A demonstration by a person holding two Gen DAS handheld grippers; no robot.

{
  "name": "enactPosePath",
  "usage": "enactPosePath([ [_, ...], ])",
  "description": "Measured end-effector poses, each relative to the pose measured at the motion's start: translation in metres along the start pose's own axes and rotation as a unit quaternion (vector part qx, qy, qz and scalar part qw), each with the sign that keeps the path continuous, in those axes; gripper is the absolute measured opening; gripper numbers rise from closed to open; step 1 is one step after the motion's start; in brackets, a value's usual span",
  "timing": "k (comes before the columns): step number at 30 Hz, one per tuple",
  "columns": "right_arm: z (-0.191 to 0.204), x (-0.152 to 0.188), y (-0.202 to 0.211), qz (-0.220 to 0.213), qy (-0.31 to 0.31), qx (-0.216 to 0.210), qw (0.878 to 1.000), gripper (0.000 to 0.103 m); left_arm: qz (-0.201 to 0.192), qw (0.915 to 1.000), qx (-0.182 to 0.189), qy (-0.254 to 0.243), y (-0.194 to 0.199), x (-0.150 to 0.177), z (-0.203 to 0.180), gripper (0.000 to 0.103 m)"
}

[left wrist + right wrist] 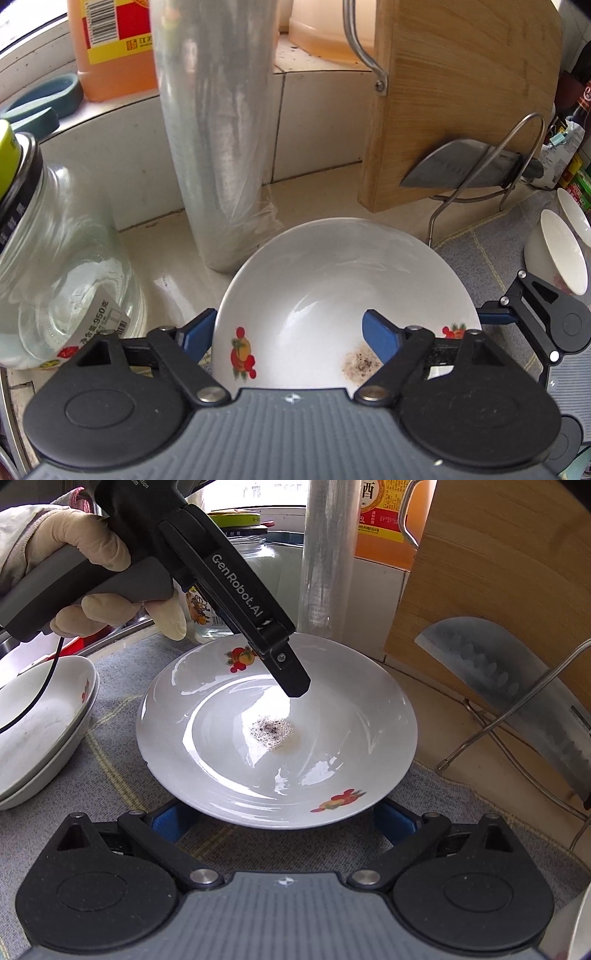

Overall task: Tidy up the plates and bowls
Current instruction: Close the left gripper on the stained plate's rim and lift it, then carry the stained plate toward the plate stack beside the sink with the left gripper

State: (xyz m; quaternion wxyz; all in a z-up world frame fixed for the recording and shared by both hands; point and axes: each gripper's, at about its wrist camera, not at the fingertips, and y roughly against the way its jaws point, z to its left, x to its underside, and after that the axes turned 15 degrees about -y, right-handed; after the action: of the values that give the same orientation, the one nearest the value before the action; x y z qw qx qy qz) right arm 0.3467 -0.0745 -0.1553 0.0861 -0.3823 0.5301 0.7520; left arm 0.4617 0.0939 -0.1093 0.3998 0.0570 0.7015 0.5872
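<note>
Two grippers work one plate [277, 731], which lies face up on the grey mat [114, 753] of the tabletop, beside the cutting board [465, 96]. Left gripper [295, 339] straddles the plate's rim, one finger inside, one outside; contact is not confirmed. Right gripper [275, 821] is spread wide at the opposite rim, gripping nothing. Step in hand: grasping the plate. Next move: clamp, lift level, carry to the stacked dishes [40, 723]. Round plate: no long axis

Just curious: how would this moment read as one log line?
left fingers: straddling rim of white fruit-print plate | not yet clamped | right gripper: open, at near rim
</note>
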Motion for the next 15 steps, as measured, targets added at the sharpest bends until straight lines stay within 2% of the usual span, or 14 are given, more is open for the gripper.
enactPosePath([
  [7,-0.0023,-0.0033,-0.0045,-0.003,0.005,-0.009,1.000,0.103,0.001,1.0000,0.004,0.001,-0.0033,-0.0061,0.0052,0.080],
  [15,0.0056,-0.0024,-0.0039,-0.012,0.013,0.002,1.000,0.103,-0.003,1.0000,0.008,0.002,-0.0044,-0.0062,0.0069,0.080],
])
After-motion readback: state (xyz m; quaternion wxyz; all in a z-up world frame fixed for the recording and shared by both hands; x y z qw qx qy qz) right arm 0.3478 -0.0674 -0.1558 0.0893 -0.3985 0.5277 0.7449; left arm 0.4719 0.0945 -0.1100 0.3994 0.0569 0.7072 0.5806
